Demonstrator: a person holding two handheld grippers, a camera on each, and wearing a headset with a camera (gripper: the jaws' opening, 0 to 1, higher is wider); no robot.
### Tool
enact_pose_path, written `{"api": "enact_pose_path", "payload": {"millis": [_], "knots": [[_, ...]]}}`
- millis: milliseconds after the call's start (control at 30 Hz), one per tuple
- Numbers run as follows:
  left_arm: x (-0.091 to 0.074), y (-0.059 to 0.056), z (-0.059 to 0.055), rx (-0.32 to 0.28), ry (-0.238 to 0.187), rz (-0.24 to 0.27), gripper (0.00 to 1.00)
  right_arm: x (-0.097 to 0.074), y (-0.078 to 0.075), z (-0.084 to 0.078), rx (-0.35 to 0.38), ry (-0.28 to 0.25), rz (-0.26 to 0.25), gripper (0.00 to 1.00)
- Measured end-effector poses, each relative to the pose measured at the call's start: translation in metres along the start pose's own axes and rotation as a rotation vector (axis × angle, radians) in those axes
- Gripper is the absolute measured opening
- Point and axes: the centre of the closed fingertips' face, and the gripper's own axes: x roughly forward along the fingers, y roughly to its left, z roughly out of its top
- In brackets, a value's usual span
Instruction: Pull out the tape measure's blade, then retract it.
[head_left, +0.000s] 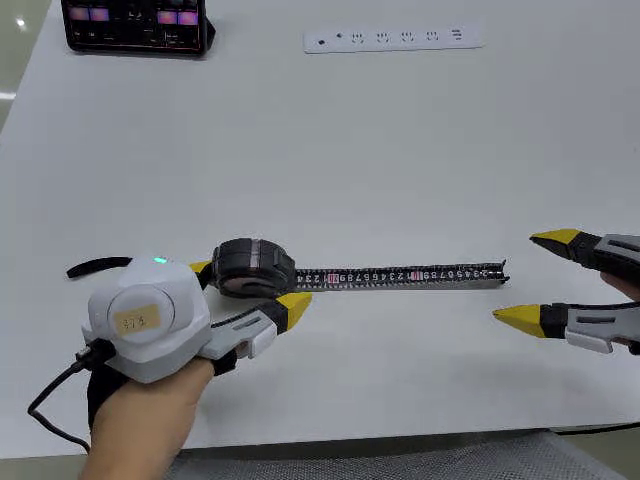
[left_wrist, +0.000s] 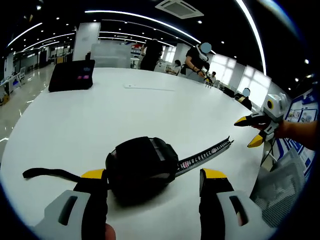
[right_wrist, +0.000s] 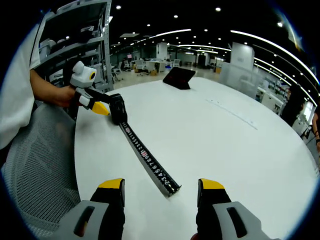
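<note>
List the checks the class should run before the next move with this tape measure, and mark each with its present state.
1. Blade out of the case: ok, it lies flat along the table.
2. Left gripper clamped on the case: not ok, its jaws straddle it with a gap at one side.
3. Right gripper clear of the blade's tip: ok, open and apart from it.
4. Path for the blade to run back: ok, bare table beside it.
5. Blade lock released: cannot tell.

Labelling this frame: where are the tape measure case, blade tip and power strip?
tape measure case (head_left: 252, 266), head view, black housing top.
blade tip (head_left: 498, 272), head view, end hook.
power strip (head_left: 392, 39), head view, middle.
</note>
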Motion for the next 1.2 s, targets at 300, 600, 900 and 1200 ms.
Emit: {"api": "enact_pose_path", "payload": {"millis": [300, 600, 900, 1200], "knots": [[0.007, 0.003, 0.002, -0.051, -0.016, 0.049, 0.70, 0.006, -0.013, -0.007, -0.089, 0.061, 0.047, 0.46], [0.012, 0.007, 0.003, -0.078, -0.025, 0.114, 0.69, 0.014, -0.018, -0.017, -0.161, 0.137, 0.117, 0.39], [0.015, 0.012, 0.002, -0.118, -0.032, 0.144, 0.64, 0.018, -0.019, -0.029, -0.208, 0.211, 0.185, 0.34], [0.016, 0.015, 0.001, -0.139, -0.027, 0.158, 0.61, 0.023, -0.019, -0.037, -0.258, 0.265, 0.229, 0.29]]}}
